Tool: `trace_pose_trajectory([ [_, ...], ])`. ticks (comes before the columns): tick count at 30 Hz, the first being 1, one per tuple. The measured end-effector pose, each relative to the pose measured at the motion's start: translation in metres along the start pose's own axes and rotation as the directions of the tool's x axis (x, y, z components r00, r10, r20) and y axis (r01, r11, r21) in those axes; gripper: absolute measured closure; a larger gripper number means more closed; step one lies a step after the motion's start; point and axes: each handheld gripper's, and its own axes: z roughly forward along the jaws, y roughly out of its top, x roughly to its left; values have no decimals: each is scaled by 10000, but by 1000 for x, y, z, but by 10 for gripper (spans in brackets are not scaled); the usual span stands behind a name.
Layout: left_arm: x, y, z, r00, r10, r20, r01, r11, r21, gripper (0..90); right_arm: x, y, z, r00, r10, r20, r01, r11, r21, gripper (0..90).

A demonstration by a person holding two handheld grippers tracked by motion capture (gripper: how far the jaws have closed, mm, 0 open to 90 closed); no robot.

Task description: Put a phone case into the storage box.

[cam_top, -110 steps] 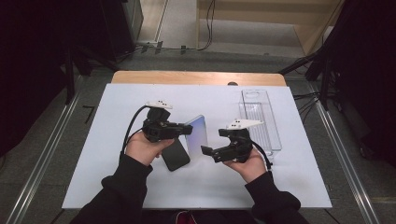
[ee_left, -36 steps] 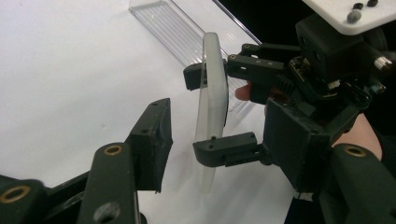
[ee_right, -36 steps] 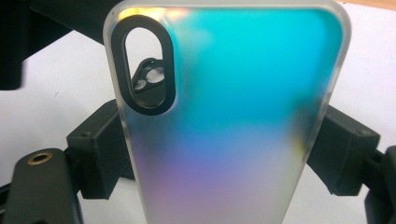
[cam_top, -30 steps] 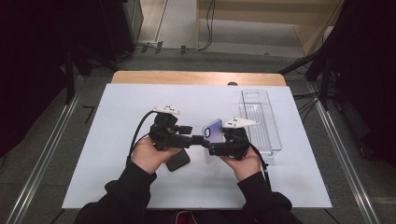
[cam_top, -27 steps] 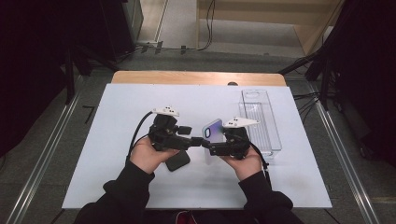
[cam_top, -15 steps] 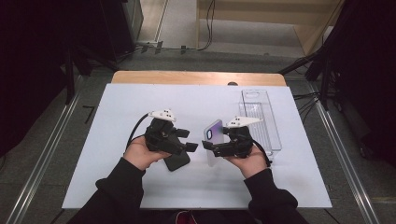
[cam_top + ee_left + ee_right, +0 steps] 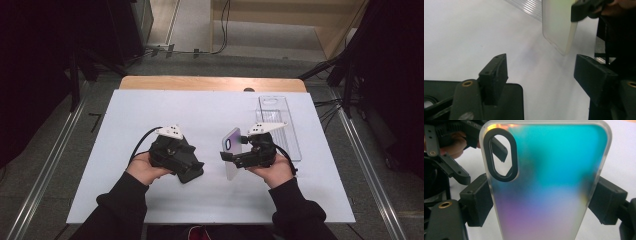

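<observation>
Right gripper view shows the phone case (image 7: 544, 182) standing upright between the two black jaws of the right gripper (image 7: 544, 202), which press on its long edges, so that gripper is clamped on the case. Its camera hole (image 7: 502, 157) sits at the upper left, and the frosted, rainbow-tinted back faces the lens. In the high view the case (image 7: 231, 150) is held on edge above the bench (image 7: 200, 110), with the phone (image 7: 189, 172) lying flat to the left of the case, under the left gripper (image 7: 192, 165). Left gripper view shows the left gripper's jaws well apart with nothing between them, the dark phone (image 7: 506, 102) just below them and the case (image 7: 556, 25) farther off, apart from it. A clear plastic tray (image 7: 280, 125) lies on the far side of the case from the phone.

The grip looks thin: only narrow edges of a flexible shell are pinched, so the case could bow, twist or pop out if it is pushed against the phone at an angle. Should the left gripper not pin the phone, the phone may slide across the smooth white bench as the case presses on. A corner catching first could leave the case half seated. The tray is near enough to be knocked by the right hand (image 7: 272, 170).
</observation>
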Motion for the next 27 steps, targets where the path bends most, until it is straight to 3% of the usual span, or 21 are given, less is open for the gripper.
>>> trace_pose_trajectory([
  [13, 3, -22, -8, 9994, -223, -277, 227, 9996, 148, 269, -3, 6, -10, 9989, 102, -464, -98, 9999, 89, 148],
  [27, 1, -46, -20, 9979, -205, -611, 207, 9998, 18, 269, -10, 14, -20, 9983, 66, -579, -60, 9999, 114, 148],
])
